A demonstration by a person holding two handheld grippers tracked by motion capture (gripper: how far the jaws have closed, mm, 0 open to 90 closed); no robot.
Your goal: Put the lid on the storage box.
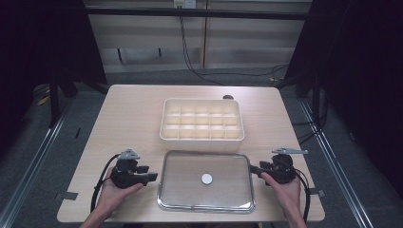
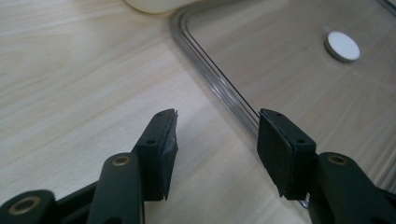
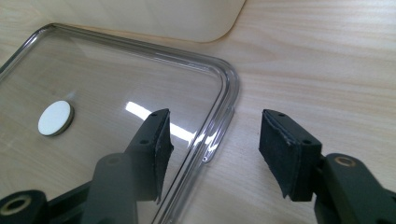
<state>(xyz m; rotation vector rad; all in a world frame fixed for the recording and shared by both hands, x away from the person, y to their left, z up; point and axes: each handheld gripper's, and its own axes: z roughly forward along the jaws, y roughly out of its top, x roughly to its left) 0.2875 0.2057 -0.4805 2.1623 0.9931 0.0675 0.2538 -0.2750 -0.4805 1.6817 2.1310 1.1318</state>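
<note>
flanking clear lid (image 1: 205,181), left gripper (image 1: 151,177), right gripper (image 1: 253,169), jaws apart

The bench (image 1: 133,109) is seen from above by the high view, which faces forward and down from the person's side, far enough that the whole top is taken in. The left gripper view is set low and close, just over the wood, and is aimed toward 3 o'clock at the left edge of the clear lid (image 2: 219,84). The right gripper view is equally near and is aimed toward 9 o'clock at the right edge. The lid and its white disc (image 3: 55,117) are shared by all three views.
</note>
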